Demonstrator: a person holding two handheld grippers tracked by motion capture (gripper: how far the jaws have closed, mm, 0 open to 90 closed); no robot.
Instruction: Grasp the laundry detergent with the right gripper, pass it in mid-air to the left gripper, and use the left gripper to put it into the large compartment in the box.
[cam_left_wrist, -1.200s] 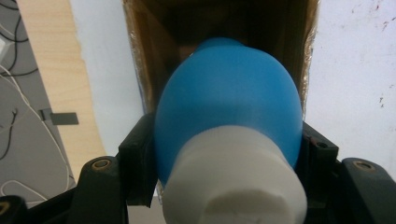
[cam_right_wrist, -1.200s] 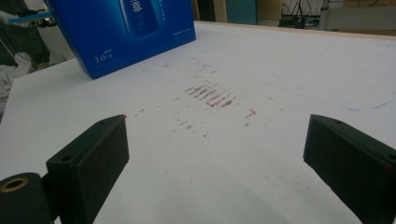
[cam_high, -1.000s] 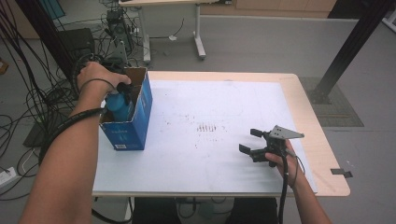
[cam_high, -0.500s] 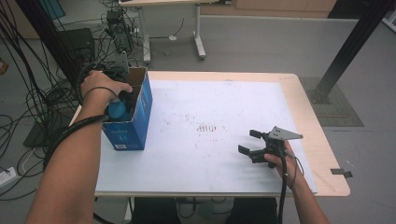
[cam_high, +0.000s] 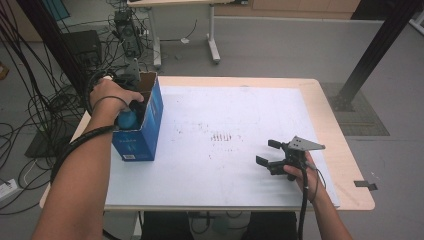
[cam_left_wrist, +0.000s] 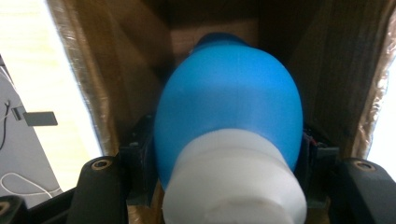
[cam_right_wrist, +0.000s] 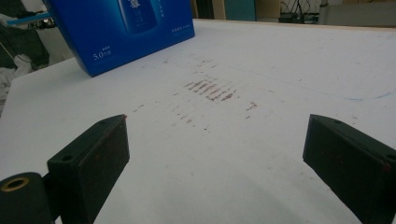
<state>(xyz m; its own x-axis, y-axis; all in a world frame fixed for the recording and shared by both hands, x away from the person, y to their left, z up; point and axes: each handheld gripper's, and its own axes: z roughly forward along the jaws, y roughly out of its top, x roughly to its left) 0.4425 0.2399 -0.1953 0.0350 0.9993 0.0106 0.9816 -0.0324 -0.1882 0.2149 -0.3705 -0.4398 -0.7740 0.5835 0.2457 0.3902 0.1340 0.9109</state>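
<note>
White tabletop fills mid-frame; the blue cardboard box stands open at centre left. My left gripper is down inside it, fingers pinching a blue bottle with a white cap. I judge I'm packing it: next, lower and release. My right gripper rests lower right, fingers spread. Box print reads "5.0".
</note>
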